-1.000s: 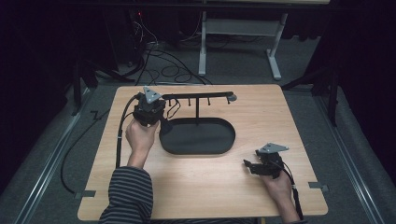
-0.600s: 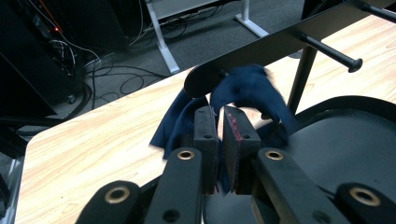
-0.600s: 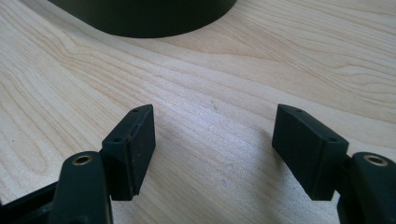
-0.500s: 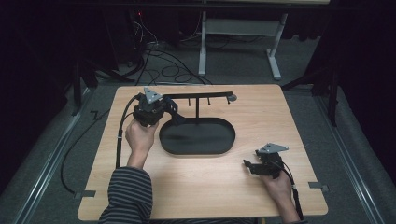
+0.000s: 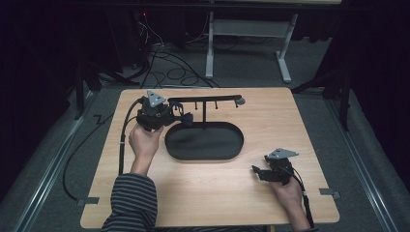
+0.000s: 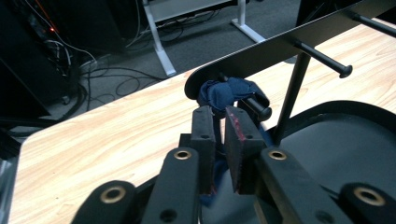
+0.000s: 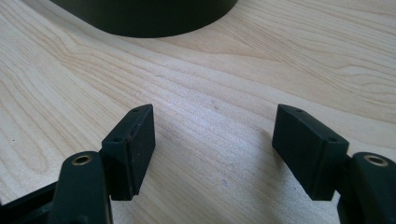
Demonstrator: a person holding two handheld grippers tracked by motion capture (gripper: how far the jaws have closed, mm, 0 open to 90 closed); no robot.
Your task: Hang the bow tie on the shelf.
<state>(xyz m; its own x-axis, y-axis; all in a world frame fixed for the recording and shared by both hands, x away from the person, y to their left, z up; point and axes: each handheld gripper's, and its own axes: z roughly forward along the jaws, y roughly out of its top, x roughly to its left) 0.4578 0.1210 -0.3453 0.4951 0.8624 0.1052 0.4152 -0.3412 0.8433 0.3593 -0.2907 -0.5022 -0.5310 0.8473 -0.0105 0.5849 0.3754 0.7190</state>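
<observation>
We take the black stand (image 5: 205, 102) as our landmark: an upright post rising from an oval black tray (image 5: 204, 153), topped by a crossbar with pegs, all on the wooden table (image 5: 203, 198). At the crossbar's left end, a dark blue cloth loop (image 6: 223, 92) hangs on the end peg (image 6: 256, 106). Our left gripper (image 6: 219, 120) sits right at that end of the stand, just left of the tray; its jaws have just been opening a little, and they stand close together with the blue cloth running down between them, though we cannot tell whether the pads press on it. Our right gripper (image 5: 256, 170) lies well to the right of the stand, in front of the tray's right end, resting low over the table with its jaws wide apart and nothing between them.
</observation>
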